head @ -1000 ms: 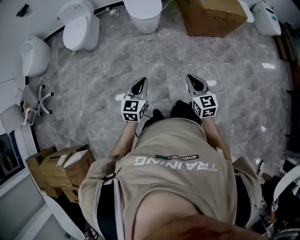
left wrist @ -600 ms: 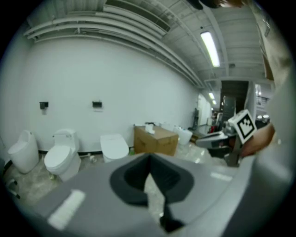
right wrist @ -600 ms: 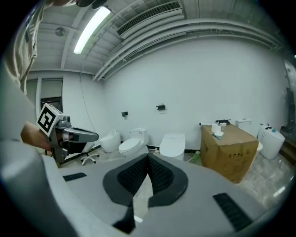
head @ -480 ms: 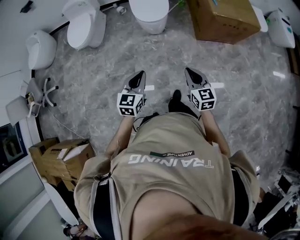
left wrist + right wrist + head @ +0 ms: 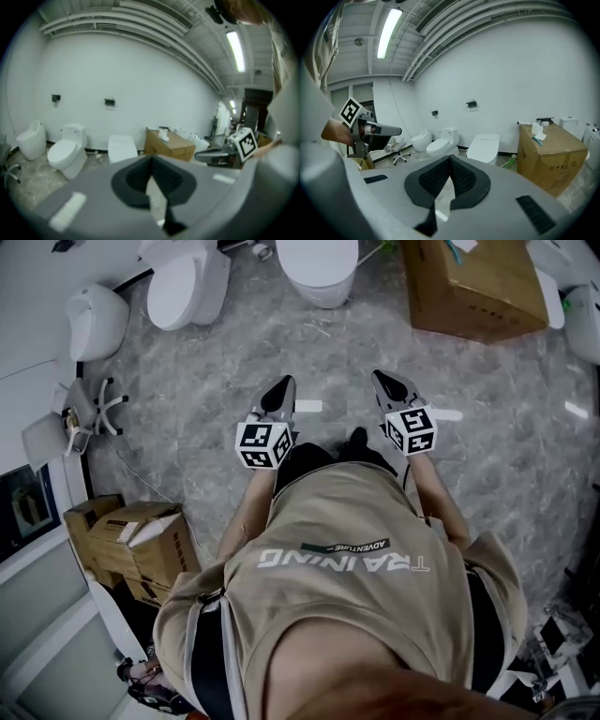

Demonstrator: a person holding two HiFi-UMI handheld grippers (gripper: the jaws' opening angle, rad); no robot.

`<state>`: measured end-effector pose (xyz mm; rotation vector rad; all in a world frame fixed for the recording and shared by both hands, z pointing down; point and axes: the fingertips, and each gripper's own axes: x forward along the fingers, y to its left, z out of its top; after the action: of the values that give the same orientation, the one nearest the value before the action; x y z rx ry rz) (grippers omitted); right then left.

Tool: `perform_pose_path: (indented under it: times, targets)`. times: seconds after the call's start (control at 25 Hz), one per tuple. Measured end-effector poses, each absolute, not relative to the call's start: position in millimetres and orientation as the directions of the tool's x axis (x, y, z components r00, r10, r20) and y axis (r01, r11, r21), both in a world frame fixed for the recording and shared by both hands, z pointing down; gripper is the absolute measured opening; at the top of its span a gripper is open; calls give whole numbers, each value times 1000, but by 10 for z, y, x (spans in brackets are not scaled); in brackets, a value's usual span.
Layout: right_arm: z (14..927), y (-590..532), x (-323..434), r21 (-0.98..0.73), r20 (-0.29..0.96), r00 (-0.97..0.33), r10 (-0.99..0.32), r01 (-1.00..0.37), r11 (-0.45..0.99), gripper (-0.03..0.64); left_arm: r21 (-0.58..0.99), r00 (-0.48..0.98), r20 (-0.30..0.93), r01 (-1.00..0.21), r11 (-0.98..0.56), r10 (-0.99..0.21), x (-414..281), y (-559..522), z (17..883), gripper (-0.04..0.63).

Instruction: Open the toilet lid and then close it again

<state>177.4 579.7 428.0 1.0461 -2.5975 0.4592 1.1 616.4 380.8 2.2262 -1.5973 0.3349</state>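
**Head view:** the left gripper and right gripper hang side by side over the marble floor. The flat-topped toilet stands well ahead of the fingers, with its lid down.

**Left gripper view:** the fingers meet at their tips and hold nothing. The toilet lies beyond them, slightly left.

**Right gripper view:** these fingers also touch at the tips, with nothing between them, and the toilet lies ahead, a little to the right. The lid is probably stiff, smooth, slippery plastic hinged at the rear. I would take it by the front lip and lower it gently.
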Motion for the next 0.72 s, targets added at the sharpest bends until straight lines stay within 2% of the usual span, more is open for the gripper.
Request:
perform_pose_path:
  times: [0.28,0.72]
  targets:
    - [4479,5457,1442,-177,443,-689,-574,-694,698,9,166,313,408,-949,-267,-858,-367,5734,3948,3]
    - [3934,4478,844,-67,402,-602,-690,-771,634,9,151,446,330,-895,-420,-832,-817,4537,3941,5]
